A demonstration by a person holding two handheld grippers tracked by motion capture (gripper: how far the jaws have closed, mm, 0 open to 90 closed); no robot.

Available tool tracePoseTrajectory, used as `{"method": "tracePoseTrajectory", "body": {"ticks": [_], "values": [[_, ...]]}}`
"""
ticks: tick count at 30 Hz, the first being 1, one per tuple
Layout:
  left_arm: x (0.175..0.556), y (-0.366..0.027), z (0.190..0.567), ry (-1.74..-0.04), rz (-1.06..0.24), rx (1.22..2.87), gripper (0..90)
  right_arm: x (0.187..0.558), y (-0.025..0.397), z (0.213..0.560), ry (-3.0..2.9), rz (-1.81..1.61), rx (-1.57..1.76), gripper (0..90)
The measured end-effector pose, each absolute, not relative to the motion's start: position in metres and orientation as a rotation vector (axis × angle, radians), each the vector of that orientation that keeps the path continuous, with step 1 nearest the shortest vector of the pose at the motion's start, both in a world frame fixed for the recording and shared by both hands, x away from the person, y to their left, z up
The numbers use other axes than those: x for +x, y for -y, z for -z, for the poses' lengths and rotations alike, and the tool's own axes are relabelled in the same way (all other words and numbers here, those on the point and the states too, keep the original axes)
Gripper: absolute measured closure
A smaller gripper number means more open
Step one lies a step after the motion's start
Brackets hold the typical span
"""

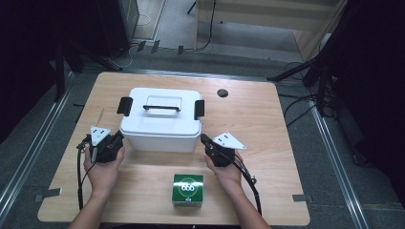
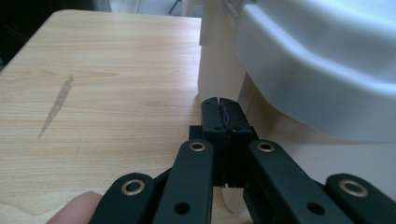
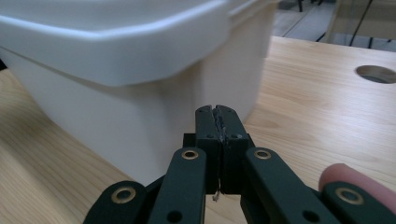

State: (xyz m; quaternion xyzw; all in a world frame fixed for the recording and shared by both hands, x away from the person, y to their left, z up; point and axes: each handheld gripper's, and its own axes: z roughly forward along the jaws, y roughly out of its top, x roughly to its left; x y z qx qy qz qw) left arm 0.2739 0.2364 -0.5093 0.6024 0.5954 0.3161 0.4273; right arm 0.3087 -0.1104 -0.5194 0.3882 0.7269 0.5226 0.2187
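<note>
While the white storage box (image 1: 160, 125) (lid on, 2 black latches) sits mid-table, the left gripper (image 1: 116, 140) and right gripper (image 1: 204, 139) flank its near corners, jaws pressed together, holding nothing.

Light wooden table (image 1: 267, 124) with rounded corners, a round cable hole (image 1: 222, 93) near its far edge. Grey floor (image 1: 28, 143) all round, metal rails (image 1: 329, 148) along left and right. Dark curtains (image 1: 377, 71) on both sides; pale wooden furniture (image 1: 267, 12) far behind, black cables (image 1: 296, 107) trailing right.
</note>
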Motion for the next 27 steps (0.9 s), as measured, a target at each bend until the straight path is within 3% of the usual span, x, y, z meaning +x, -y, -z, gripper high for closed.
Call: {"method": "tracePoseTrajectory", "body": {"ticks": [8,18,27], "values": [[0.272,-0.230,0.512,-1.450,-0.736,1.503,90.0,0.309,0.111,0.524,-1.997,-1.452,1.090,90.0],[0.277,-0.231,0.515,-1.507,-0.765,1.428,90.0,0.313,0.121,0.521,-1.957,-1.419,1.114,90.0],[0.282,-0.226,0.528,-1.480,-0.701,1.487,90.0,0.322,0.116,0.534,-1.964,-1.430,1.169,90.0]]}}
